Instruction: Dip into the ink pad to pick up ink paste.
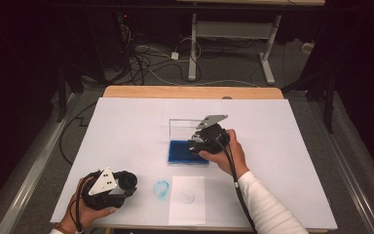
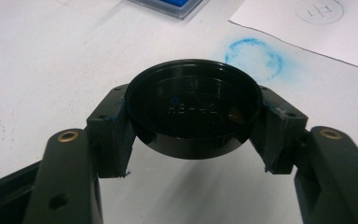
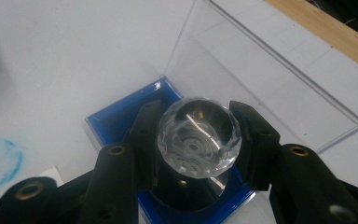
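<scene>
White matte table (image 1: 126,126), glossy round black lid (image 2: 193,109), faceted clear stamp (image 3: 199,136).

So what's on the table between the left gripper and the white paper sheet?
A round blue ink smudge sits on the white table cover between the left gripper and the paper sheet, seen in the high view.

Blue ink pad (image 3: 116,119) partly hidden behind stamp (image 3: 199,136), circled mark on paper sheet (image 1: 187,199) perhaps too small to read

ink pad (image 1: 185,152) blue | cap (image 2: 193,107) black | smudge (image 1: 161,188) blue
</scene>
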Action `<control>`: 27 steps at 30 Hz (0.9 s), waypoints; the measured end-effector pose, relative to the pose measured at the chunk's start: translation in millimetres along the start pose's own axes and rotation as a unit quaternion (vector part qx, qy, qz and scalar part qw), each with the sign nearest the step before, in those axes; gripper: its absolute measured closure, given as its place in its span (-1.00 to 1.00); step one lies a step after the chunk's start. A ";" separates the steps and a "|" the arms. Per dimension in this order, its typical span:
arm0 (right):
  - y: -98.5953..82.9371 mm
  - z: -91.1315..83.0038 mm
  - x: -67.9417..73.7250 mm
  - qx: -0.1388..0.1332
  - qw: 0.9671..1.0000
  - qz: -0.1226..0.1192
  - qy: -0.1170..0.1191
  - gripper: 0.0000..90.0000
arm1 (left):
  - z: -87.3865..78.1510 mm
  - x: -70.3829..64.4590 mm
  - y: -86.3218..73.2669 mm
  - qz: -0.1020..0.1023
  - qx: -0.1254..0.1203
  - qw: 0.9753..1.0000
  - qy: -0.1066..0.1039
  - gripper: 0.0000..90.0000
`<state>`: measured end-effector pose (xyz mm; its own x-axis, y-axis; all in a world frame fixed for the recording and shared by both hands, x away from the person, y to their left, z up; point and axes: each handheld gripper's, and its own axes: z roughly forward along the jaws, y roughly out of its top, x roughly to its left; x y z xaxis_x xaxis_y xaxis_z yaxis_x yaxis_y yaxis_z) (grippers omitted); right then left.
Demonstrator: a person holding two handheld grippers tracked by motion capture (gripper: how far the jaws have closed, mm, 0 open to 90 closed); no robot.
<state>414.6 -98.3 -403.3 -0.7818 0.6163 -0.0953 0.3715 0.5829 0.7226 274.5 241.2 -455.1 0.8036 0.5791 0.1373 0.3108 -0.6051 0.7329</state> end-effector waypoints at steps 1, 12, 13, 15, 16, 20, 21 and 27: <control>-1.5 1.1 0.5 0.002 1.000 0.000 -0.001 0.27 | 0.1 -0.1 0.0 0.000 0.000 1.000 0.000 -0.19; -15.2 13.0 -1.6 0.017 1.000 0.013 0.001 0.27 | 0.8 -0.4 -0.3 0.000 0.002 1.000 0.000 -0.19; -16.0 13.7 -1.9 0.018 1.000 0.014 0.000 0.27 | 0.9 -0.2 -0.3 0.000 0.003 1.000 -0.001 -0.19; -17.3 14.6 -2.7 0.017 1.000 0.015 0.002 0.27 | 1.0 0.1 -0.4 0.001 0.003 1.000 -0.002 -0.19; -17.4 14.7 -3.0 0.016 1.000 0.015 0.003 0.27 | 1.0 0.0 -0.4 0.001 0.004 1.000 -0.002 -0.19; -18.2 15.3 -1.5 0.017 1.000 0.013 0.001 0.27 | 1.6 -0.4 -0.3 0.002 0.005 1.000 -0.003 -0.19; -19.4 15.2 -1.5 0.014 1.000 0.015 0.001 0.27 | 1.6 -0.7 -0.2 0.002 0.005 1.000 -0.002 -0.19; -27.0 13.3 -0.2 -0.005 1.000 0.025 -0.001 0.27 | 2.2 -1.3 -0.5 0.002 0.007 1.000 -0.003 -0.19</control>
<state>411.4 -107.1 -431.8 -0.7607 0.6464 -0.0599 0.4056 0.5453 0.7336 274.4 239.5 -457.1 0.8077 0.5737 0.1357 0.3147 -0.6142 0.7237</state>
